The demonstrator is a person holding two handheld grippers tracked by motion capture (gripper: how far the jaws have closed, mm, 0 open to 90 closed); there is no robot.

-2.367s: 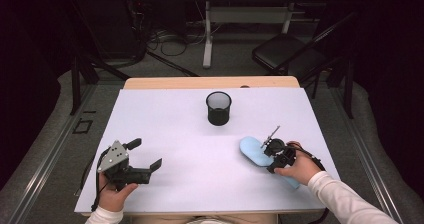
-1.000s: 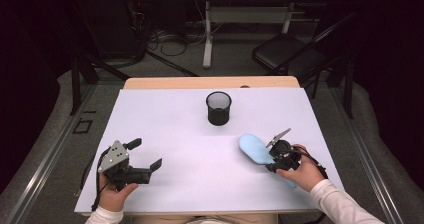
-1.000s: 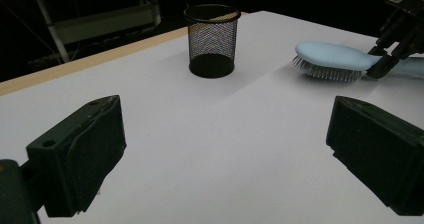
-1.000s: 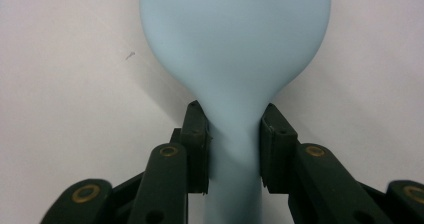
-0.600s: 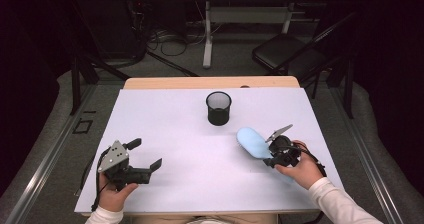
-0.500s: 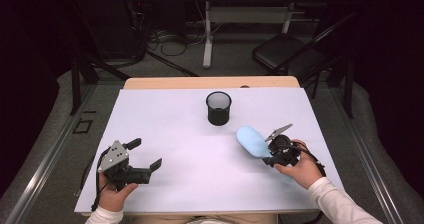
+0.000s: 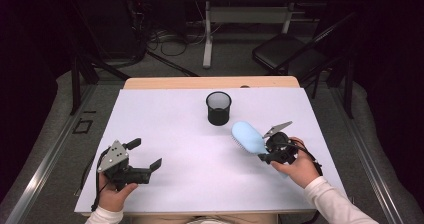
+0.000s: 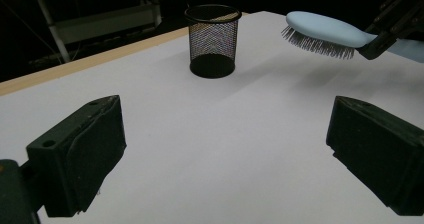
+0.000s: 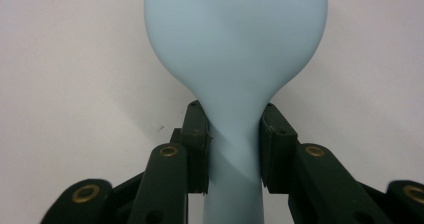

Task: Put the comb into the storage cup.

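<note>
A light blue hairbrush (image 7: 247,136) hangs over the white table (image 7: 185,134), bristles down, its head pointing toward the black mesh cup (image 7: 218,107). My right gripper (image 7: 267,151) is shut on the brush's neck; in the right gripper view both pads clamp the narrow handle (image 9: 234,149). From the left gripper view the hairbrush (image 8: 325,31) floats clear of the surface, to the right of the mesh cup (image 8: 212,39). My left gripper (image 7: 145,156) stands open near the table's front left, nothing between its jaws.
The table's wooden back edge (image 7: 210,82) lies behind the cup. A dark chair (image 7: 295,54) and desk legs stand on the floor beyond the table.
The right gripper has carried the hairbrush a little left and toward the mesh cup, raising it off the table. The left gripper has stayed put.
</note>
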